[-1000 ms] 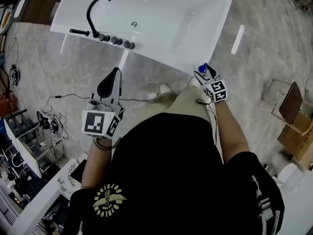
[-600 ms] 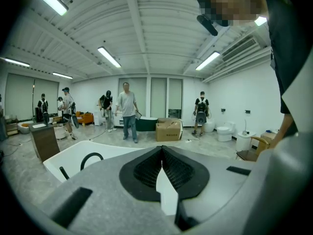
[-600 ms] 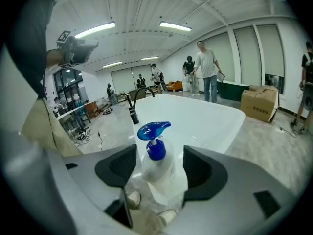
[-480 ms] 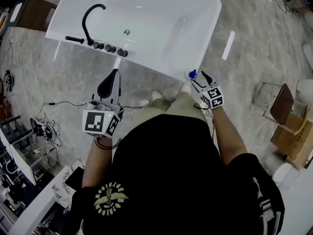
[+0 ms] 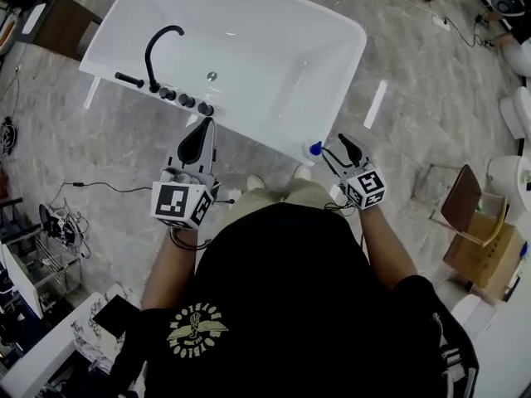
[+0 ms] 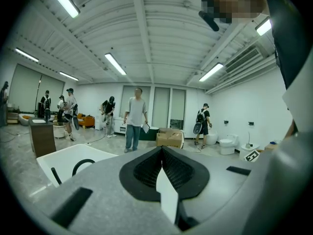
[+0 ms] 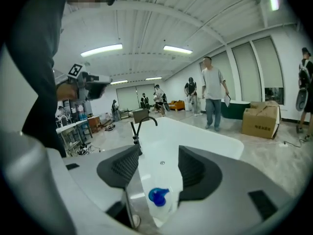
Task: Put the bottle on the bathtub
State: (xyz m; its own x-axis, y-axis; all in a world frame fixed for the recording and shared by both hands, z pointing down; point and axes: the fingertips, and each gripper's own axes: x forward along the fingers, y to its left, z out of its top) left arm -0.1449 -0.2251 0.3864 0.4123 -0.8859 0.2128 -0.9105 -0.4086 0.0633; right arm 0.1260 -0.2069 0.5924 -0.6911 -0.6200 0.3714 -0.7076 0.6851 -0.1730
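Our right gripper (image 7: 159, 152) has its two ribbed black jaws spread wide, and the bottle (image 7: 157, 199) stands low in the gap between them; we see bare space beside it on the left jaw's side. The bottle has a pale, translucent plastic body and a rounded blue cap, and in the head view it sits at the near corner of the glossy white bathtub (image 5: 249, 31) rim. A curved matte black faucet (image 5: 158, 44) arches over the basin. Our left gripper (image 6: 161, 153) has its jaws pressed together on nothing, above the grey marbled floor (image 5: 99, 148).
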